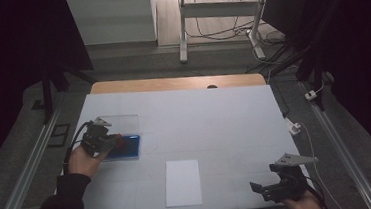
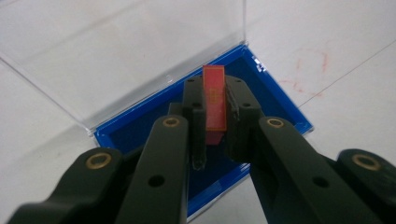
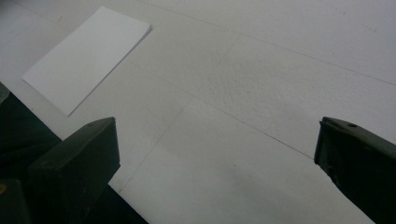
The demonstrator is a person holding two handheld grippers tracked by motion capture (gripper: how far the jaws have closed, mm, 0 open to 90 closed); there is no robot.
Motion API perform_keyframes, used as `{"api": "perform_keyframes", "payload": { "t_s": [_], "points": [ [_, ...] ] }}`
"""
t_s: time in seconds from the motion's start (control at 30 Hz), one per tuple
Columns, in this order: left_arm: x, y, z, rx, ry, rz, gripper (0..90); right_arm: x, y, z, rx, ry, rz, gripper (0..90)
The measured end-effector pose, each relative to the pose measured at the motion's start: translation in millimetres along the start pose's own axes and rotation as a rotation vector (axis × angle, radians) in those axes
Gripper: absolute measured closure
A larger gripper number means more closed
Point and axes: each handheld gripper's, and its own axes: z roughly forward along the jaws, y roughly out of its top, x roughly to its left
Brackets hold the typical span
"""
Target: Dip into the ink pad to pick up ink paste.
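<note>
Red block [image 2: 214, 100]: a small flat red piece, pinched between the jaws of the left gripper [image 2: 214, 116], held just above the blue tray.
Long axis: in the left gripper view it runs straight away from the camera, along the jaws, its far end aimed at about 12 o'clock toward the tray's back edge; it stands on its thin edge, broad faces against the pads.
Blue case [image 2: 275, 100]: an open box at about 9 o'clock on the table [image 1: 214, 117], blue tray flat on the surface, clear lid [image 2: 116, 51] swung up and back at the far side.
Left gripper state: jaws drawn together and clamped on the red block; seen from above, the left hand [image 1: 80, 160] carries it at the tray's near-left edge.
Step in hand: I judge this to be either putting the block into the tray or lifting it out; which one I cannot tell.
Next move calls for: if it is going in, a short drop onto the tray floor, keeping clear of the lid, then easing the jaws apart.
White sheet [image 1: 182, 182]: lies flat at about 6 o'clock, well apart from the case.
Right gripper [image 1: 273, 188]: down at about 5 o'clock, jaws wide apart, nothing between them, well away from the sheet.
</note>
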Motion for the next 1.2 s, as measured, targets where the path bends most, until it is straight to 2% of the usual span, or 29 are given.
{"api": "perform_keyframes", "payload": {
  "t_s": [0.17,0.57,0.63,0.73,0.8,0.87,1.1,1.17,1.2],
  "points": [
    [1.5,-1.7,4.9,0.034,0.006,0.002,80.1,0.3,0.0,0.0,0.000,0.000,-0.001,0.4],
    [3.2,-7.6,7.6,0.004,-0.009,-0.047,80.7,1.1,0.4,0.8,0.007,-0.005,-0.005,0.5],
    [-0.4,-7.5,7.9,0.005,0.011,-0.030,80.7,1.2,0.5,1.1,0.008,-0.005,-0.005,0.5],
    [-9.8,-6.0,8.7,0.016,0.064,0.021,80.7,1.1,0.8,1.5,0.011,-0.006,-0.004,0.6],
    [-12.0,-5.7,8.9,0.018,0.077,0.035,80.7,0.9,0.9,1.9,0.012,-0.005,-0.007,0.6],
    [-10.3,-6.2,8.9,0.013,0.067,0.021,80.7,1.3,1.2,2.0,0.018,-0.007,-0.007,0.6],
    [10.9,-12.4,8.8,-0.028,-0.056,-0.116,80.7,0.9,1.3,2.7,0.016,-0.003,-0.007,0.7],
    [14.6,-14.3,8.9,-0.037,-0.077,-0.133,80.7,0.7,1.3,2.6,0.017,-0.002,-0.008,0.7],
    [13.8,-14.3,8.8,-0.037,-0.072,-0.127,80.7,0.6,1.3,2.6,0.017,-0.001,-0.007,0.7]
  ]
}}
